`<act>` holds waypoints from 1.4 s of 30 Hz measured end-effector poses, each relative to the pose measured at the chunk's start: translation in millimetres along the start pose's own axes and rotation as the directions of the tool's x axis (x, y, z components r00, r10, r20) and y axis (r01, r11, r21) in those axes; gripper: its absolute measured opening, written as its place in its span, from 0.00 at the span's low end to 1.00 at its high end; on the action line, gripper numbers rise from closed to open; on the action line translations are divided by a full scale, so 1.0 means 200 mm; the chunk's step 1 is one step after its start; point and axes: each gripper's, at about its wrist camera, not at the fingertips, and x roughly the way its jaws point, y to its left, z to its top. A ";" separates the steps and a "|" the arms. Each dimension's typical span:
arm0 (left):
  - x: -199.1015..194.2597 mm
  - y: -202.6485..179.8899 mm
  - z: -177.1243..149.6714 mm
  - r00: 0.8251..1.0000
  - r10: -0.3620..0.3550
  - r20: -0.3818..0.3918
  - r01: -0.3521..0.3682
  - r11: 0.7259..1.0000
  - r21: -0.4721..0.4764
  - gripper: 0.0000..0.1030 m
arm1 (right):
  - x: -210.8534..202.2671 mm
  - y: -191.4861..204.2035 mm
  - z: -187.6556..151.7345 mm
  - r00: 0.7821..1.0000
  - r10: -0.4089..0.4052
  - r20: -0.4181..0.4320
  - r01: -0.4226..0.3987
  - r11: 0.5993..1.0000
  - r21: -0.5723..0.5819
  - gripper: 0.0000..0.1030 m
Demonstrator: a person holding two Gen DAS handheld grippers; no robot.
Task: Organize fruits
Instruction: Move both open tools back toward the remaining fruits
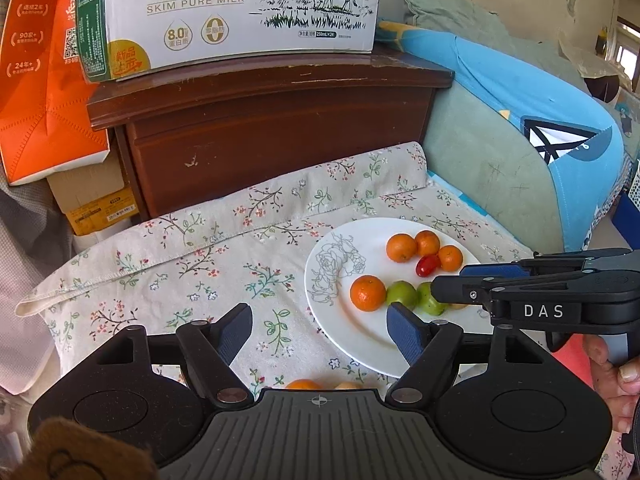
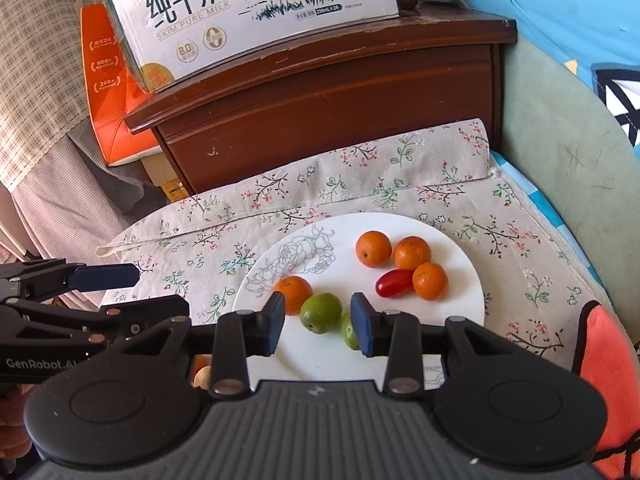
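One white plate (image 2: 400, 228) on the flowered cloth (image 2: 224, 224). On the plate: four small oranges (image 2: 373, 248), (image 2: 412, 253), (image 2: 430, 281), (image 2: 296, 290); two green fruits (image 2: 321, 313), (image 2: 349, 332); one red cherry tomato (image 2: 394, 283). Off the plate, two more fruits partly hidden: one orange (image 1: 304, 384), one pale (image 1: 347, 385). One milk carton (image 2: 248, 12).

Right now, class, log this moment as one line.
plate: four oranges, two green fruits, one tomato | left tool: open, empty | right tool: open, empty, above plate

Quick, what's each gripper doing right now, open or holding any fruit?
Left gripper: open, holding nothing.
Right gripper: open, holding nothing, above the plate.
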 end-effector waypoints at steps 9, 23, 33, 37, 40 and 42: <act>-0.07 0.06 -0.12 0.998 0.049 -0.031 -0.050 0.998 -0.043 0.73 | -0.08 0.11 -0.09 0.998 0.060 -0.029 -0.062 0.995 -0.073 0.36; -0.05 0.10 -0.25 0.989 0.077 -0.124 -0.085 0.995 -0.061 0.70 | -0.08 0.31 -0.32 0.979 0.155 -0.135 -0.178 0.967 -0.183 0.36; 0.04 0.09 -0.31 0.980 0.050 -0.194 -0.061 0.997 -0.051 0.70 | -0.01 0.44 -0.40 0.961 0.185 -0.205 -0.241 0.924 -0.295 0.36; 0.05 0.11 -0.32 0.980 0.037 -0.193 -0.052 0.996 -0.072 0.70 | 0.02 0.46 -0.41 0.962 0.175 -0.212 -0.237 0.918 -0.319 0.36; 0.06 0.12 -0.32 0.980 0.027 -0.196 -0.046 0.994 -0.095 0.69 | 0.04 0.46 -0.42 0.963 0.170 -0.211 -0.232 0.918 -0.322 0.41; 0.06 0.13 -0.32 0.980 0.017 -0.196 -0.039 0.993 -0.111 0.63 | 0.06 0.47 -0.43 0.965 0.160 -0.209 -0.224 0.917 -0.330 0.42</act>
